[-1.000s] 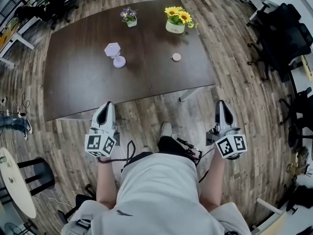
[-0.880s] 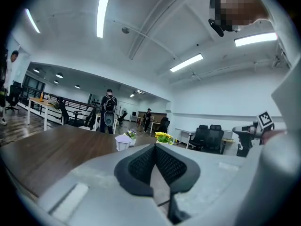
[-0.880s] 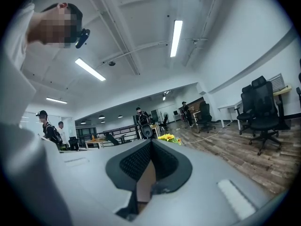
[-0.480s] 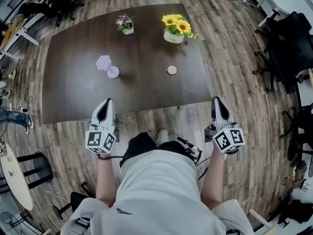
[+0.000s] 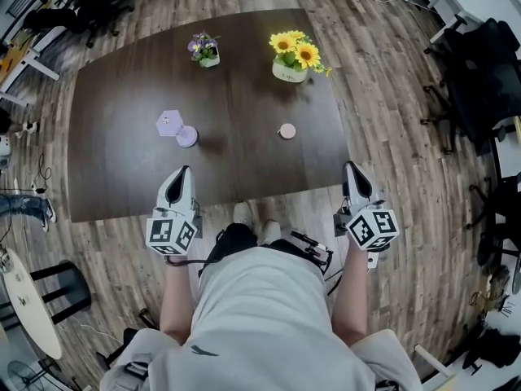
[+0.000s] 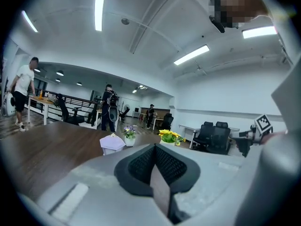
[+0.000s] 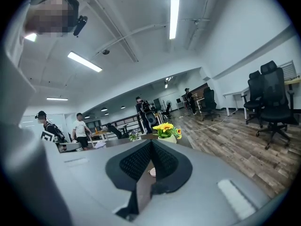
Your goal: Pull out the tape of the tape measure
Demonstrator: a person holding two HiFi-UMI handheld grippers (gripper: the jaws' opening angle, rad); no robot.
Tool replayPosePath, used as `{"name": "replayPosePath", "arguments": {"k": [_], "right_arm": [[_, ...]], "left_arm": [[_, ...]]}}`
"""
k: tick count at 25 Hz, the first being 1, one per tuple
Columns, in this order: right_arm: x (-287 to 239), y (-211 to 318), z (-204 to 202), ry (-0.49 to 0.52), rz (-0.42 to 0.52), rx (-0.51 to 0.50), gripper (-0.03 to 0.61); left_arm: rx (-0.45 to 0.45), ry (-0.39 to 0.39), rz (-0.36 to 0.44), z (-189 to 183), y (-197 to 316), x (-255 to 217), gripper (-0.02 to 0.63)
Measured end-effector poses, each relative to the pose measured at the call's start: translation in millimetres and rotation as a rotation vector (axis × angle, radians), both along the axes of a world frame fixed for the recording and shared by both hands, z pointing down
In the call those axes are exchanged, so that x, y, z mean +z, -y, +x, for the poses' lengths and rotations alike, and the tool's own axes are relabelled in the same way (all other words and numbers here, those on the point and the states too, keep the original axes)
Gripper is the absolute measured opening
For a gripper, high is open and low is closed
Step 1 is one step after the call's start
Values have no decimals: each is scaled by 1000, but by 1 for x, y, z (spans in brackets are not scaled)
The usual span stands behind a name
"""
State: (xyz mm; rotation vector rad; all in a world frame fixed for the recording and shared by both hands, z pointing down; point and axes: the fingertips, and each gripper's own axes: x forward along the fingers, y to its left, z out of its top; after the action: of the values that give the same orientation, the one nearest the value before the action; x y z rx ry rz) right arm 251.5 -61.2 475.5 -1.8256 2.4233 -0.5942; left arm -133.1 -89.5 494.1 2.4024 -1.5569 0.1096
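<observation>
The tape measure [image 5: 286, 130] is a small round pinkish disc on the dark brown table [image 5: 122, 161], right of the middle. In the right gripper view the tape measure [image 7: 151, 172] peeks through the notch behind the jaws. My left gripper [image 5: 182, 171] is shut and empty, its tip over the table's near edge. My right gripper [image 5: 350, 167] is also shut and empty, beside the table's near right corner. The disc lies well ahead of both, nearer the right one. In their own views the left gripper [image 6: 154, 147] and the right gripper [image 7: 150, 144] show jaws pressed together.
A purple faceted object [image 5: 168, 123] with a round base stands left of the middle. A pot of purple flowers [image 5: 203, 49] and a pot of sunflowers [image 5: 295, 55] stand at the far edge. Black office chairs [image 5: 480, 72] are at the right, and people stand in the background.
The table has come closer in the head view. Both grippers moved forward from over the floor to the table's near edge, and both stayed shut.
</observation>
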Motion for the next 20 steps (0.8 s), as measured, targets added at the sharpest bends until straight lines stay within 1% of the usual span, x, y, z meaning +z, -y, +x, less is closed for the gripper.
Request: {"name": "replayPosePath", "arguments": {"k": [3,9,13,16,20], "right_arm": [[7,16,-11,-19,-10,3,0],[26,42,-39,-41,-45,0,-1],[27,56,-52,-40,-45,8,0],[33,65,-60,-45,-55,-8,-2],[44,72,-66,-51,-82,-44,0]], "left_arm": [[23,-20,-4,-2,20,3,6],[53,-28,-25,-13,45,16,6],[68,-44,-31,-19,61,22,6],[79,-34,-42,-19,69,29,6],[65,-12,-49,-14,74,34,6]]}}
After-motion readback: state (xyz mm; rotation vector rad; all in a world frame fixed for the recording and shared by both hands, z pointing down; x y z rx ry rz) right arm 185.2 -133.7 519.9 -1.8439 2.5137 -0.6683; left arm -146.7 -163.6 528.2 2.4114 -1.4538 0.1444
